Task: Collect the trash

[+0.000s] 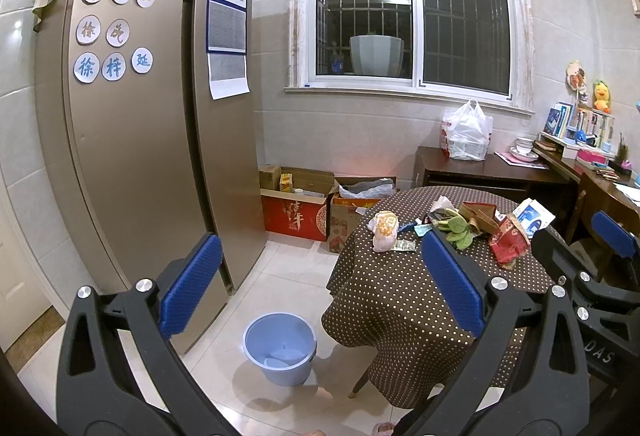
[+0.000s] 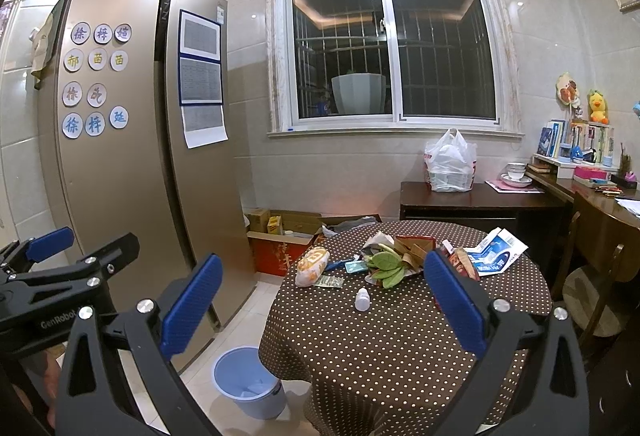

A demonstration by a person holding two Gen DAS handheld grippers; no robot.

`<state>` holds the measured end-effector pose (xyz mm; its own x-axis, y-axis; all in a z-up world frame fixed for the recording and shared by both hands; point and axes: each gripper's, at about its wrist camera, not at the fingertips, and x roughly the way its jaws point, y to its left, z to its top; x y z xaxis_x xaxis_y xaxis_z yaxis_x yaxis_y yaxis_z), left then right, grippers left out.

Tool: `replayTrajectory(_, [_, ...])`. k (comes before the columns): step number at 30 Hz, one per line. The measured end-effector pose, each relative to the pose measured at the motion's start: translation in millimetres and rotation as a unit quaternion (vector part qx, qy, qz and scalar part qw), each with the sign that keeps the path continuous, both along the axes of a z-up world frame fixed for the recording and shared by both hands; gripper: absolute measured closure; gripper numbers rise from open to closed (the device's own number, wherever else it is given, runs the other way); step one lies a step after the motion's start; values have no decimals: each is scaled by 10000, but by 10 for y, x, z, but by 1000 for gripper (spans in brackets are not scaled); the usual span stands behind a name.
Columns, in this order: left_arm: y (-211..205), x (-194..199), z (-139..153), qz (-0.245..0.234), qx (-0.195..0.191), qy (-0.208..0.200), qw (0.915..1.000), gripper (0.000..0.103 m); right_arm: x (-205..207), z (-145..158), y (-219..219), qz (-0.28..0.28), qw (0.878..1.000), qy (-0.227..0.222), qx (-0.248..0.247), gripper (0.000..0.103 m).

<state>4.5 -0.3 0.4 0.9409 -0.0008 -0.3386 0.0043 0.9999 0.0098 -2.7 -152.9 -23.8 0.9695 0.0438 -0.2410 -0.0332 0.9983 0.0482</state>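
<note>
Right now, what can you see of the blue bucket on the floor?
The light blue plastic bucket stands upright and open on the pale tiled floor, between the gold fridge and the brown polka-dot tablecloth. It is round with a rolled rim, and pale scraps lie in its bottom. Neither claw touches it.

Before me stands a round table with trash heaped at its far side: a crumpled wrapper on the left, a bunch of leaves in the middle, an opened carton on the right. A small bottle stands nearer me. On the floor left of the table sits a bin, beside the fridge. Boxes lie behind, under the window.
</note>
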Motion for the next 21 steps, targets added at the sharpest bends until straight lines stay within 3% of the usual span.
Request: replayTrajectory(21, [1, 0, -7, -1, -3, 12, 10000, 5, -10, -20, -18, 12, 10000, 13, 48, 4])
